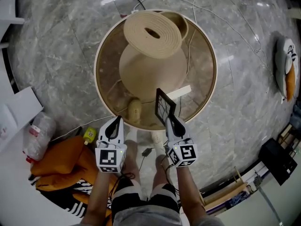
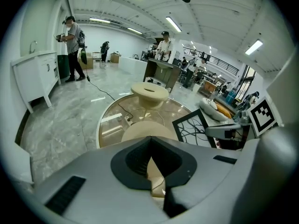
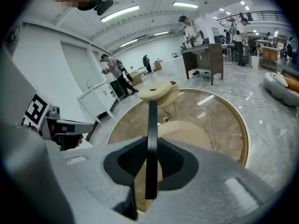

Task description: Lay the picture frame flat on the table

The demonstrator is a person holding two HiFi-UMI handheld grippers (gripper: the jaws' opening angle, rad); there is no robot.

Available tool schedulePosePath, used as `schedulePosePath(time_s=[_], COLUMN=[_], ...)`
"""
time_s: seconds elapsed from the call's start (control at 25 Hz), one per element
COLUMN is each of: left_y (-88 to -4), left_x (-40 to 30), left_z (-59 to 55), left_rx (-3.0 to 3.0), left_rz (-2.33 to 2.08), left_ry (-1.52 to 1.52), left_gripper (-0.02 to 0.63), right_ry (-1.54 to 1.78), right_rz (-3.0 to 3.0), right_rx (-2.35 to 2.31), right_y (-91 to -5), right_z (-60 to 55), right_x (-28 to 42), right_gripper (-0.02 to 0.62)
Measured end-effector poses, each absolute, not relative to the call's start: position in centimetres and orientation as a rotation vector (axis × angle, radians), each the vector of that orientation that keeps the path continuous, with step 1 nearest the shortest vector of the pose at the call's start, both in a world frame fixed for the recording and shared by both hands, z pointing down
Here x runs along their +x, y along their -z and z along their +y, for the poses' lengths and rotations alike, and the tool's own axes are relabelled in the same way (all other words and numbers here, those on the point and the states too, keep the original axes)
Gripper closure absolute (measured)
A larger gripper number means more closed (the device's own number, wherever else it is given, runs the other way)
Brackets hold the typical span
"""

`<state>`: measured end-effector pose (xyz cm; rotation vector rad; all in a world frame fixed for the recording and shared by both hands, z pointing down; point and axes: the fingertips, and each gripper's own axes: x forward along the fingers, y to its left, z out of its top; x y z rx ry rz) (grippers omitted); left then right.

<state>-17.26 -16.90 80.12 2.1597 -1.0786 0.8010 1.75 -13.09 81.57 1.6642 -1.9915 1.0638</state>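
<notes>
The picture frame point(image 1: 165, 108) is black with a white branch-pattern picture. It stands upright over the near rim of the round glass table point(image 1: 106, 55). My right gripper point(image 1: 171, 122) is shut on the frame's lower edge. In the right gripper view the frame point(image 3: 151, 139) shows edge-on as a thin black bar between the jaws of my right gripper point(image 3: 150, 174). My left gripper point(image 1: 115, 125) is shut and holds nothing, a little left of the frame at the table's rim. In the left gripper view its jaws meet at my left gripper point(image 2: 151, 157), with the frame point(image 2: 196, 130) off to the right.
On the table stand a large beige cone-shaped piece point(image 1: 149, 62) with a ribbed disc top point(image 1: 152, 33), a small beige figure point(image 1: 135, 109) and a white block point(image 1: 179, 92). Cables run across the glass. An orange bag point(image 1: 61, 166) and a penguin cushion point(image 1: 288, 69) lie on the floor.
</notes>
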Motion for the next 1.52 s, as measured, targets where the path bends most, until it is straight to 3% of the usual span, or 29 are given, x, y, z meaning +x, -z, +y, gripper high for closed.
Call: schedulePosePath(time_s=[1.52], left_y=[-81.6], left_x=[-13.8], left_z=[-16.5], left_rx=[2.125], left_rz=[-1.02], left_ry=[-0.833], left_gripper=[0.589], right_ry=[-1.215], right_rz=[-1.88], right_rx=[1.662], right_y=[-87.9], right_z=[-14.8], right_x=[6.4], right_gripper=[0.512])
